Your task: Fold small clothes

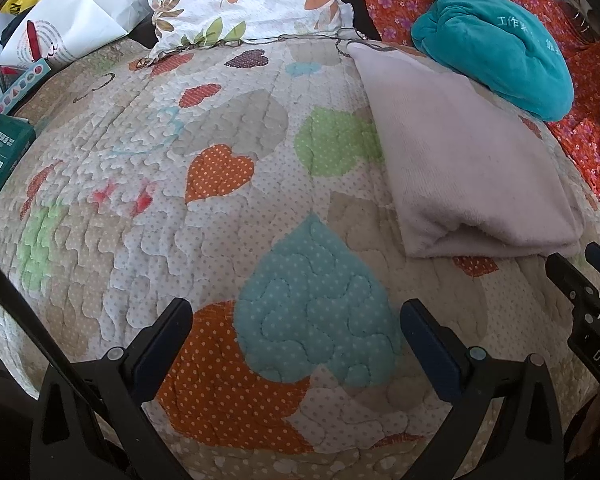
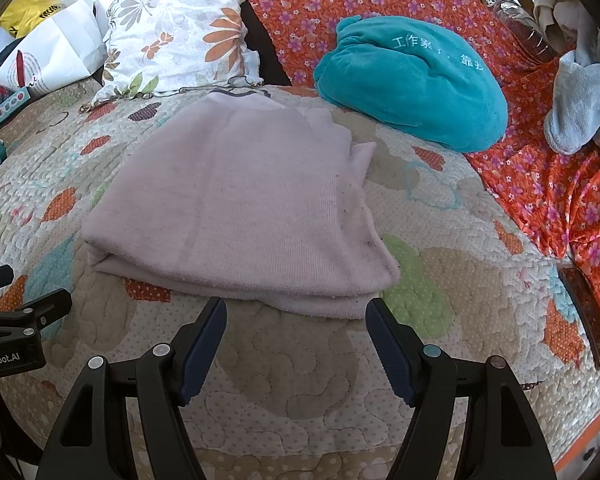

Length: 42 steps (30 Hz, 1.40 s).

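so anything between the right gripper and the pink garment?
Nothing visible. The right gripper is open, just short of the near edge of the folded pink garment, with only bare quilt between them. The teal plush lies behind the garment, out of the path.

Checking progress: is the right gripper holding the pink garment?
No, the right gripper is open and empty, short of the folded pink garment.

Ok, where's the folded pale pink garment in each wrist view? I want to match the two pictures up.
Left wrist: the pale pink garment lies right of centre on the heart quilt, its folded edge just above the right gripper, which shows at the right edge.
Right wrist: the garment fills the centre, directly ahead of the open right gripper.
Shared landmark: the teal plush bundle, beyond the garment's far right corner.
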Motion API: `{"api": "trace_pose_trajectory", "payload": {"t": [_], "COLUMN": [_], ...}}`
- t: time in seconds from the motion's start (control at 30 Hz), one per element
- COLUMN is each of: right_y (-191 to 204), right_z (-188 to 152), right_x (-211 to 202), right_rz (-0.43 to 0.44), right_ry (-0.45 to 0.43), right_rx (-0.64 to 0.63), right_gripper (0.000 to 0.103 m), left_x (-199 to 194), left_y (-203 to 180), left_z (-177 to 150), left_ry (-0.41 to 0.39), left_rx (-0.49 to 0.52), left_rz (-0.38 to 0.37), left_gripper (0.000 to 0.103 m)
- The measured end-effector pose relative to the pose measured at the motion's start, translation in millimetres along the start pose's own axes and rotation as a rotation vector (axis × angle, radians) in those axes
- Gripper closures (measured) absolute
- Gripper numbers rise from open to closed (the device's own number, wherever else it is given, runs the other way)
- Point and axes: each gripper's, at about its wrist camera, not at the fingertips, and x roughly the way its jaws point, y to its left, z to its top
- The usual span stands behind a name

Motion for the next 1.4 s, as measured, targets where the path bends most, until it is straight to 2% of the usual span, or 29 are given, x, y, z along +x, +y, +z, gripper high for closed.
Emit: {"api": "trace_pose_trajectory", "payload": {"t": [0.73,1.0,1.3,1.4], "right_y": [5.3,5.2,5.8,6.4], "right_z": [-0.9,-1.6,-1.7,-1.8], "right_x": [-1.6,-0.5,-1.6,-1.0], "right_rz": [0.011,0.016,0.019,0.022], "right_ry": [-0.007,-0.003,-0.01,-0.008], "right_rx": [-0.016,-0.017,-0.009,-0.01], "right_gripper": [0.025,0.025,0.024,0.024], "left_x": [4.6,-0.2,3.9,6.3], "left_y": [3.2,-0.6,0.1,2.4], "left_z": [-3.0,-2.7,-1.9,-0.9], "left_ry": [0.022,-0.013,0.004,0.014], "left_rx": [-0.013,0.012,0.006,-0.006], "left_rz": [-0.014,0.018,0.004,-0.027], "left_gripper": [0.0,0.0,0.0,0.0]}}
